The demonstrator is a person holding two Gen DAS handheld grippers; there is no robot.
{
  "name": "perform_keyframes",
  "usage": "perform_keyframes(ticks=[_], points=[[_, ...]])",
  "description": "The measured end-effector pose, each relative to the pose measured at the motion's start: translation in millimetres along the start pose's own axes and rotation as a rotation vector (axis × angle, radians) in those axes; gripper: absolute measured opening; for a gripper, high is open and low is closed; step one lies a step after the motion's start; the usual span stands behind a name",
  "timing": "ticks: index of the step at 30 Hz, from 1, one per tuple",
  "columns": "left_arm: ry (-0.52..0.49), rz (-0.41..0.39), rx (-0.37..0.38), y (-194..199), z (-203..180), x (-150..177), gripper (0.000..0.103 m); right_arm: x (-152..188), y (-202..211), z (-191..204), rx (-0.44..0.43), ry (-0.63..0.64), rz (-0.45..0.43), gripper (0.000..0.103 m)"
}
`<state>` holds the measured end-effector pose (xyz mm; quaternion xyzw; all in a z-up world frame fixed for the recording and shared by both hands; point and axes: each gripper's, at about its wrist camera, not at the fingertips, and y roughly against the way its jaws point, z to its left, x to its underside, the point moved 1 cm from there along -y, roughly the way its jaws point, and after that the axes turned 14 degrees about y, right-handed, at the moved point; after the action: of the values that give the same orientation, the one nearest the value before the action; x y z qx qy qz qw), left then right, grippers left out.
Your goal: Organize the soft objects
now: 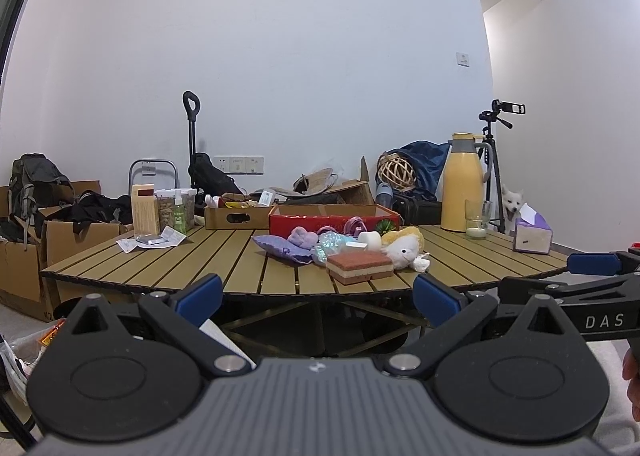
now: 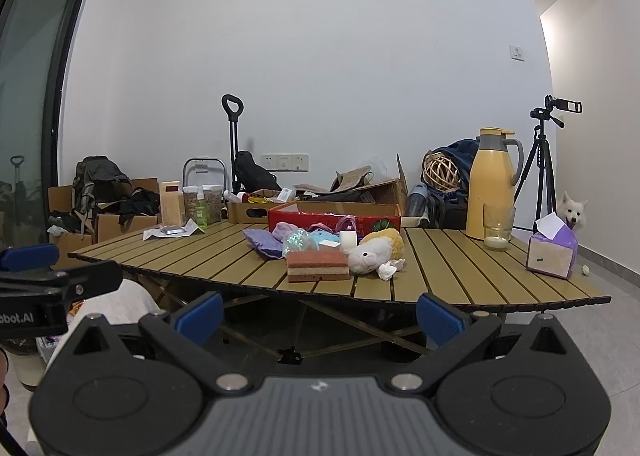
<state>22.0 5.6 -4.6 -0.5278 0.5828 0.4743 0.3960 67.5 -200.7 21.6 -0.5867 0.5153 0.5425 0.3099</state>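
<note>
A layered red-and-cream sponge [image 2: 318,266] lies flat nearest the table edge, touching a white plush toy [image 2: 370,255], with a purple pillow [image 2: 262,242], pink plush [image 2: 286,231] and iridescent pouch [image 2: 298,242] clustered behind.

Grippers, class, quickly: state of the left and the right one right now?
Left gripper: open, holding nothing, short of the table.
Right gripper: open, holding nothing, also short of the table.

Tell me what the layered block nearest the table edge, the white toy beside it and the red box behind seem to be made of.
Layered block: likely sponge, matte and porous-looking, in rust, cream and brown bands. White toy: plush fabric, fuzzy, rounded outline. Red box: probably printed cardboard, with thin brown edges showing along its rim.
</note>
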Motion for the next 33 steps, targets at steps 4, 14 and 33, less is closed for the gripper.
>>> perform_keyframes(ticks=[4,14,33], points=[[0.003,0.027,0.002,-21.5,2.0,-3.5,0.103,-4.6,-16.3,-4.6,0.01,0.015,-0.002,0.103],[0.024,0.085,0.005,-113.7,7.8,-16.5,0.103,-21.1,-95.4,-35.4,0.01,-0.042,0.009,0.103],[0.285,0.481,0.115,-374.2,22.1,-6.3,0.056,-10.0,-358.9,-73.2,-0.253,-0.339,0.243,0.037]])
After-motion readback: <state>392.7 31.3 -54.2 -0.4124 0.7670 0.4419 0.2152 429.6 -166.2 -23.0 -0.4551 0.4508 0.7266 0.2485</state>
